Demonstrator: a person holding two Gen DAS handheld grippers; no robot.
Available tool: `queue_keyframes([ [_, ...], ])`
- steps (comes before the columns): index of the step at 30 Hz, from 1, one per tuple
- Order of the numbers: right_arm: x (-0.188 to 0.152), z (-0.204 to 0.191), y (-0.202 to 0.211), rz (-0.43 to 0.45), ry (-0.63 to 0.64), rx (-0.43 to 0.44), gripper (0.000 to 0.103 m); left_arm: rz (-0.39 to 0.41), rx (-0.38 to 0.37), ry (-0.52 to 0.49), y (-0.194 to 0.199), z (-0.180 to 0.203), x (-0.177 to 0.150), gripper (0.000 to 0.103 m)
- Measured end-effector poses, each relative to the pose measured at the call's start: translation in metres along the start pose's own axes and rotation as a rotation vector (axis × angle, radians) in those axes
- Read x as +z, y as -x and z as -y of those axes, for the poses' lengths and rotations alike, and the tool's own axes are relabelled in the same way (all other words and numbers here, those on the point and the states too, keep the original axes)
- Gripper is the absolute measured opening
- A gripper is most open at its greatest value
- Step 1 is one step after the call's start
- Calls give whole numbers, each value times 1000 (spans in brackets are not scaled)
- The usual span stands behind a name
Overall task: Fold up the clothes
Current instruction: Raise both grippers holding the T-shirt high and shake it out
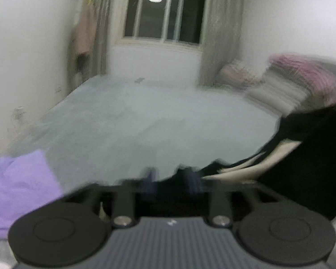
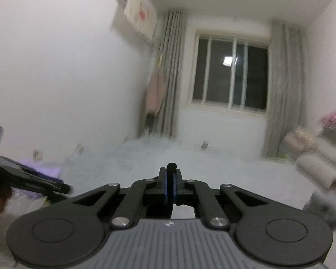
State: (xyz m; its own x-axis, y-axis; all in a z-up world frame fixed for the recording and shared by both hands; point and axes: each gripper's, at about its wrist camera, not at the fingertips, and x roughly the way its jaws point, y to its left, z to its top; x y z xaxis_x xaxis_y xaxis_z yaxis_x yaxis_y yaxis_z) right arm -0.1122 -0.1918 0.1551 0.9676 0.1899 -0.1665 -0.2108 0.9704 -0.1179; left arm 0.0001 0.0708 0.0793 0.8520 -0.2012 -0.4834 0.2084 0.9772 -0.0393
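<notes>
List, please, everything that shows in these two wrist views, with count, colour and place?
bed: one, pale grey-blue sheet, centre.
black garment: one, black with cream stripes, on the bed, right; a bit pinched in the right hand-held gripper.
purple garment: one, lilac, on the bed, left.
bedding stack: one, pink and white, far right.
window: one, dark, back wall.
curtains: two, grey, flanking the window.
left hand-held gripper: one, black, open, blurred.
right hand-held gripper: one, black, shut.

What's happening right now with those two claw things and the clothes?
Left gripper jaws apart, at black garment. Right gripper jaws shut on a pinch of black fabric. Purple garment heaped aside. Bed ahead.
</notes>
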Motion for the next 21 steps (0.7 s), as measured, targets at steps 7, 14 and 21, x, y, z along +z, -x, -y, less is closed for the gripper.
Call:
queue_keyframes([
  [7,-49,40,-45,-326,-234,-10,43,-62,73,-131,-26,21,-15,73],
  [14,-85,50,-76,-613,-375,44,47,-107,59,-151,-49,26,-16,9],
  [21,-41,22,-41,-291,-73,-61,10,82,-31,32,-3,-13,17,7],
])
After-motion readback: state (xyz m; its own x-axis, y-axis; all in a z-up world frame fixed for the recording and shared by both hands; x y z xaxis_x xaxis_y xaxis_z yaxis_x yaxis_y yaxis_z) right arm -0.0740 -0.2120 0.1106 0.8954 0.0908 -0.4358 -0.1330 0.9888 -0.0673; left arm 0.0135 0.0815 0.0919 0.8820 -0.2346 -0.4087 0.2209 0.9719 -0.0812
